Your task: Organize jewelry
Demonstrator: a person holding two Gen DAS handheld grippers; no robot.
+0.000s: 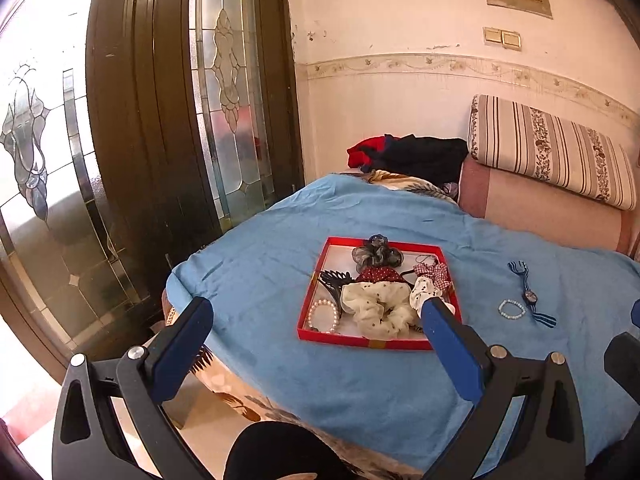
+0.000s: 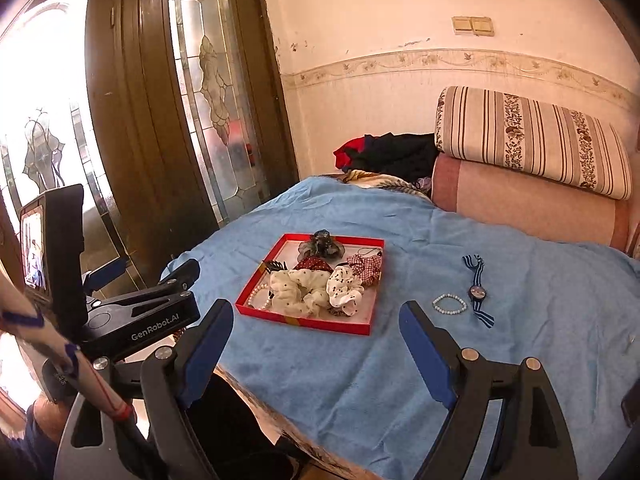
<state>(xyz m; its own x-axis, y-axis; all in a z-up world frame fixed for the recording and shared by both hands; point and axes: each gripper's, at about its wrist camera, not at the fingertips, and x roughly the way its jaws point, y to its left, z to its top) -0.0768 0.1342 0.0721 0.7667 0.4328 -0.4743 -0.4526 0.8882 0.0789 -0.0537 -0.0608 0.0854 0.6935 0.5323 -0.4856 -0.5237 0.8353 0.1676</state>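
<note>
The left gripper (image 1: 316, 316) stands spread wide with nothing between its blue pads; the right gripper (image 2: 316, 320) is likewise spread and empty. Both angle downward over the near edge of the blue cloth (image 1: 360, 392). Just ahead sits a shallow red tray (image 2: 260, 276) piled with scrunchies (image 2: 304, 286), a dark claw clip and a pink bead bracelet (image 1: 323, 314). Right of the tray, on the cloth, lie a white bead bracelet (image 2: 450, 304) touching a striped-strap watch (image 2: 478, 291).

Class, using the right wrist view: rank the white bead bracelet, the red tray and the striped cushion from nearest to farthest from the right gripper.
From the right gripper:
1. White bead bracelet, on the blue cloth, right of the tray.
2. Red tray, centre of the cloth.
3. Striped cushion, against the far wall.
</note>
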